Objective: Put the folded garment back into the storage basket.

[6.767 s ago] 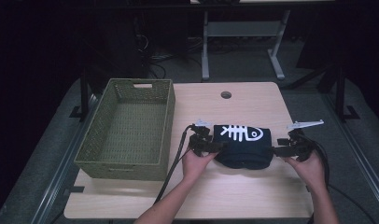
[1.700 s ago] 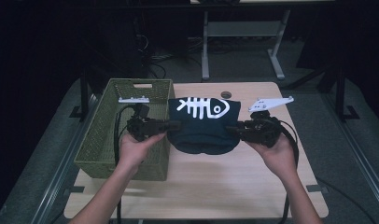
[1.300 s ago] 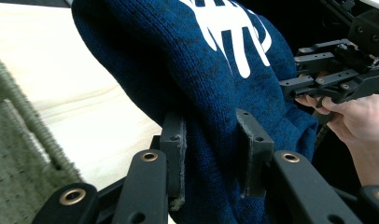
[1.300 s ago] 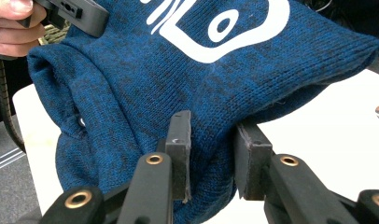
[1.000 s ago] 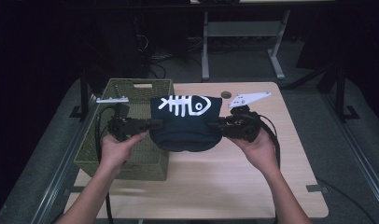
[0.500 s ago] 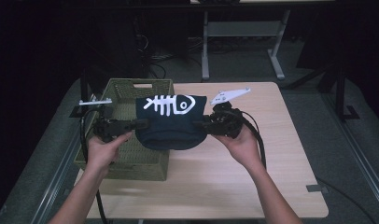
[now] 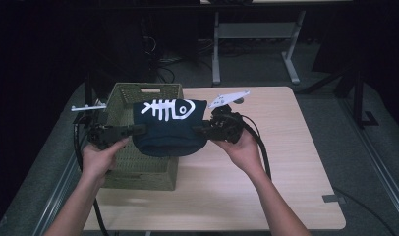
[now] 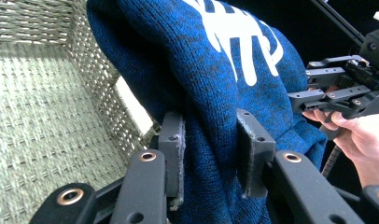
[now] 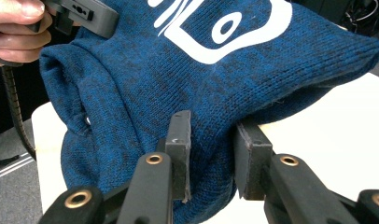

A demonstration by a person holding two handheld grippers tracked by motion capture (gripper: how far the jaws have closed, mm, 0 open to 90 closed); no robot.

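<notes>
Between both tongs, folded sweater (image 7: 169, 129).

Looking like a lab or recording workroom, dimly lit. Standing at centre frame: a plain light-wood bench (image 7: 266, 162) on a dark carpeted floor (image 7: 335, 73). Showing in the upper middle: the grey metal legs of a second desk (image 7: 251, 44), with loose cables (image 7: 187, 54) trailing beneath at upper left. Running along the lower right edge: a metal floor rail (image 7: 379, 167).
</notes>
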